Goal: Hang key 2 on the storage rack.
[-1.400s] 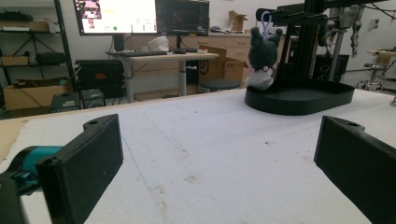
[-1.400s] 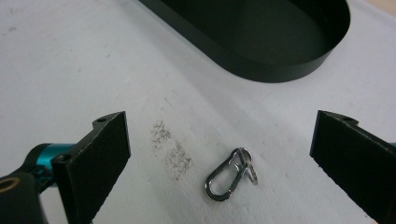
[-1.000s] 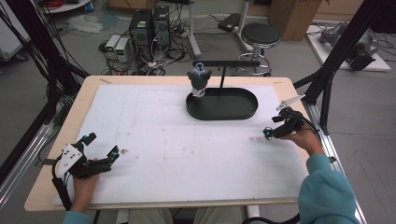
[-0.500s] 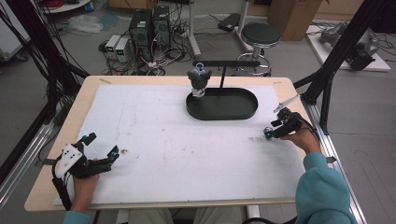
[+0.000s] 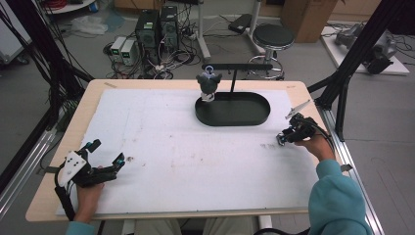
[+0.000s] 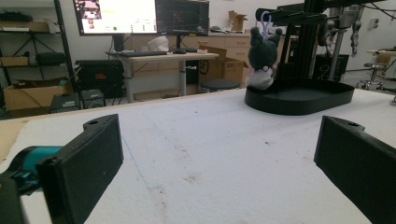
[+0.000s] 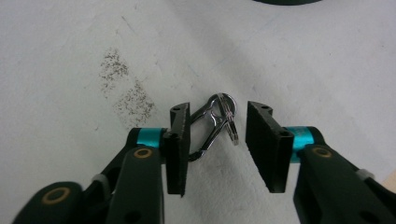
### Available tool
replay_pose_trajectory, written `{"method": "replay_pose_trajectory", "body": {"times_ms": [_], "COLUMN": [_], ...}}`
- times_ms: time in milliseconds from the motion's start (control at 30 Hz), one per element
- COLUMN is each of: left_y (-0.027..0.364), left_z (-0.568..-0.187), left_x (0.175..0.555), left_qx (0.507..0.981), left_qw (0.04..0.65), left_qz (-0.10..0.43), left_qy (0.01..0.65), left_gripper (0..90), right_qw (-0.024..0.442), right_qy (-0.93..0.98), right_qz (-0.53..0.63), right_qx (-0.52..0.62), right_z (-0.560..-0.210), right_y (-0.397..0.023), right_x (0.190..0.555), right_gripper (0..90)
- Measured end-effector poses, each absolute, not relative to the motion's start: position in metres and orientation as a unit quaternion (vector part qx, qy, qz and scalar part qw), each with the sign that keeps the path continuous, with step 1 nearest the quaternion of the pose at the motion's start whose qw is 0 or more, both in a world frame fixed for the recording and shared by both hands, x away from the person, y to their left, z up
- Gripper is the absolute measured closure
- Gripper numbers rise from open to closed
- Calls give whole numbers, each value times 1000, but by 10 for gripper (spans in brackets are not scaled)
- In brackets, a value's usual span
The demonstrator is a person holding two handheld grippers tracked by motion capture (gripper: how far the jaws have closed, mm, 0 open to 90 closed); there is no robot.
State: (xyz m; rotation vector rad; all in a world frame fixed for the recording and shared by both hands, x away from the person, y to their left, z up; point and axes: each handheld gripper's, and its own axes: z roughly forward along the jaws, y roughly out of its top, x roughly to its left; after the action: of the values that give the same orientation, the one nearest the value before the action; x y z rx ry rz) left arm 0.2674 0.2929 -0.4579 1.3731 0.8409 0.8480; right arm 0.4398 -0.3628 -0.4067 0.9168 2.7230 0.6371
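White padding covers the wooden bench (image 5: 58, 196), marked here and there with small dark stains, and beyond its far edge stand computer towers, cables and a round stool on the grey floor. Toward the back of the padding sits a black oval tray (image 5: 233, 110) with an upright post and crossbar, and a small dark plush toy (image 5: 209, 84) hangs from the bar by a blue loop at the tray's left end; in the left claw's own view the toy (image 6: 262, 59) stands over the tray's rim (image 6: 299, 98). The right claw (image 5: 288, 136) is near the bench's right edge, held low over the padding, and its jaws have just been closing. In the right gripper view this claw (image 7: 217, 135) is part-way open, with a silver carabiner clip (image 7: 215, 125) lying on the padding between the two black pads — the left pad appears to touch the clip's side, while a clear gap remains to the right pad, so the clip is bracketed but not yet pinched. A patch of dark specks shows on the padding just beside it. The left claw (image 5: 105, 157) rests at the bench's near left corner, well apart from the clip — its jaws spread wide and holding nothing, bare padding between them (image 6: 219, 158).
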Motion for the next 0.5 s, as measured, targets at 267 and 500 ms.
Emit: {"method": "replay_pose_trajectory", "body": {"times_ms": [267,500], "left_y": [293,293], "left_z": [-458,-458], "left_x": [267,267], "left_qx": [595,596], "left_qw": [614,614], "left_qz": [368,368], "left_qy": [365,364], "left_gripper": [17,17], "right_qw": [107,113], "right_qy": [924,925], "right_qz": [206,203], "right_qx": [302,301], "right_z": [-407,-406], "right_y": [-360,-359], "right_x": [439,439], "right_gripper": [728,778]}}
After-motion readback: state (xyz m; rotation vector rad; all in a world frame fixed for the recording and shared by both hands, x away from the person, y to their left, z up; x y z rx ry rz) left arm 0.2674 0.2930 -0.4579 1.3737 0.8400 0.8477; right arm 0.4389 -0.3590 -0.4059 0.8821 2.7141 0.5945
